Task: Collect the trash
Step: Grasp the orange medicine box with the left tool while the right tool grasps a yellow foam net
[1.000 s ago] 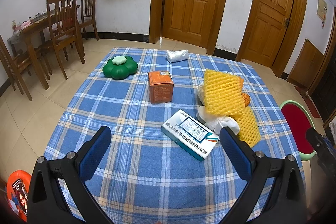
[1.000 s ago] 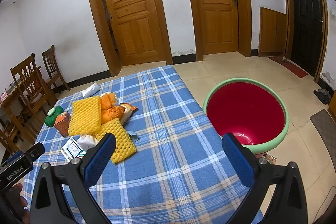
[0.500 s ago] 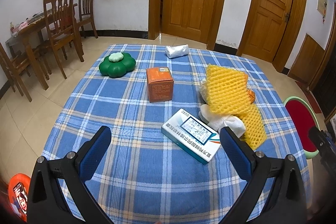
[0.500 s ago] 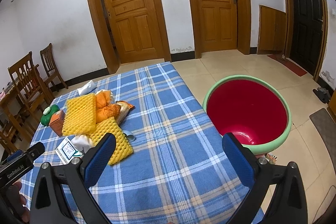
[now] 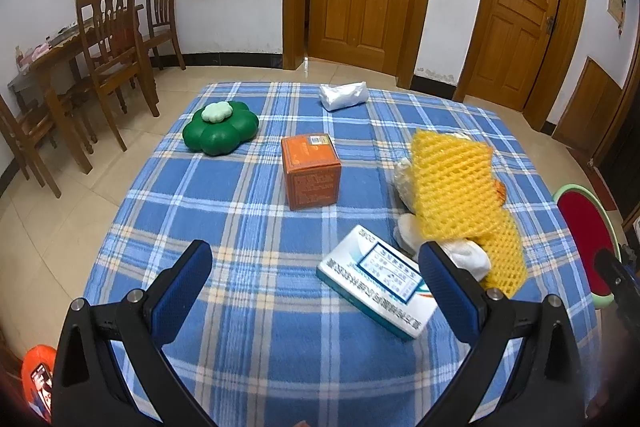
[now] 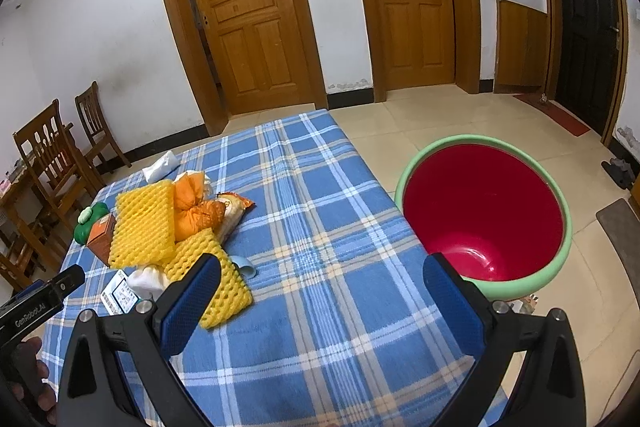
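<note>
Fingers of left gripper [image 5: 316,269] and right gripper [image 6: 322,277] spread wide, empty — approach step. Trash pile [image 6: 176,227] heaped on desk [image 5: 256,327]; red bin [image 6: 486,215] beside desk. Next: descend, pinch 1 piece.

Right gripper [image 6: 320,281] open above blue checked tablecloth [image 6: 320,247]; yellow foam nets [image 6: 144,227] left, red bin [image 6: 486,215] right.
</note>
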`<state>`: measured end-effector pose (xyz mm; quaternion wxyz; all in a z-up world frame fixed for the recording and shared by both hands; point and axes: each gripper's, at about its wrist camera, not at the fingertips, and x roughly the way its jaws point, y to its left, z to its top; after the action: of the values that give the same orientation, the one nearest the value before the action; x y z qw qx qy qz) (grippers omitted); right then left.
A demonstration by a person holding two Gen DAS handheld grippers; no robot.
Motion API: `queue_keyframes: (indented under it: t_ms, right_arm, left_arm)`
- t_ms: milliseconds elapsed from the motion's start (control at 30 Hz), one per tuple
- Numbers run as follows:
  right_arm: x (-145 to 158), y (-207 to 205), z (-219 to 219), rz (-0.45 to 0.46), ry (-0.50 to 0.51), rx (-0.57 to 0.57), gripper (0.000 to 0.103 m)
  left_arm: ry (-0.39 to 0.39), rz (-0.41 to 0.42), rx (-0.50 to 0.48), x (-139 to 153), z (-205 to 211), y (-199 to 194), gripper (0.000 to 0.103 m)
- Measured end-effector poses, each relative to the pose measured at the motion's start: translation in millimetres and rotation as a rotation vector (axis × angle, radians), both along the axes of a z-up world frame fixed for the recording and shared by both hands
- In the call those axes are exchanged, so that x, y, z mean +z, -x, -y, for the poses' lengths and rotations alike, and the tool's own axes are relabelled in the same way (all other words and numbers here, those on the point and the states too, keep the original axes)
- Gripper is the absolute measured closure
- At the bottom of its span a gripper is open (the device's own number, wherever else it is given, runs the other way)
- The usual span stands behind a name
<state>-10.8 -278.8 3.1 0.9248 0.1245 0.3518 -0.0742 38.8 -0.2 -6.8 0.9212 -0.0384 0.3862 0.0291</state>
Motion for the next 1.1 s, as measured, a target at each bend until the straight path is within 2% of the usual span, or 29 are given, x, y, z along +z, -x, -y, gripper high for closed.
queue_keyframes:
  t_ms: [300,467,633,767,933,1000,1067,1100]
  right_arm:
    - [-5.8,-18.5,1.0,-0.007,-0.031,0.009,0.0]
    - [-10.1,-31.5,0.0,-0.011,-0.057,0.052,0.0]
    - [-12.2,-42.4,-3.3,-0.026,-0.067,0.053,0.0]
    - [-12.7,-48.7,-11.0,-0.063,-0.042,0.066,0.0]
    - [-11.6,-51.7,-20.2,-0.073,-0.027,0.071,0.0]
    - [-10.3,-53.9,-22.6,-0.075,-0.036,0.071,0.0]
    - [-8.2,-56.9,-27.2,-0.07,-0.027,0.075,0.0]
    - [-6.8,-58.9,-30.3,-0.066,-0.017,0.078,0.0]
  left_arm:
    - [-0.021,-0.043,-0.006,-5.1,-12.2,-33.6,0.002]
    - [-0.028,-0.063,-0.008,-11.5,-19.2,-53.5,0.002]
    - [-0.012,-0.07,-0.016,-14.8,-23.8,-74.0,0.002]
    - [0.012,-0.076,-0.037,-19.6,-24.4,-87.4,0.009]
    - [0.045,-0.099,-0.066,-30.5,-24.4,-101.3,0.013]
    - [0.066,-0.095,-0.08,-34.6,-25.4,-104.9,0.018]
    - [0.079,-0.086,-0.091,-36.8,-25.6,-106.0,0.031]
    - [0.085,-0.087,-0.101,-38.2,-25.4,-106.6,0.034]
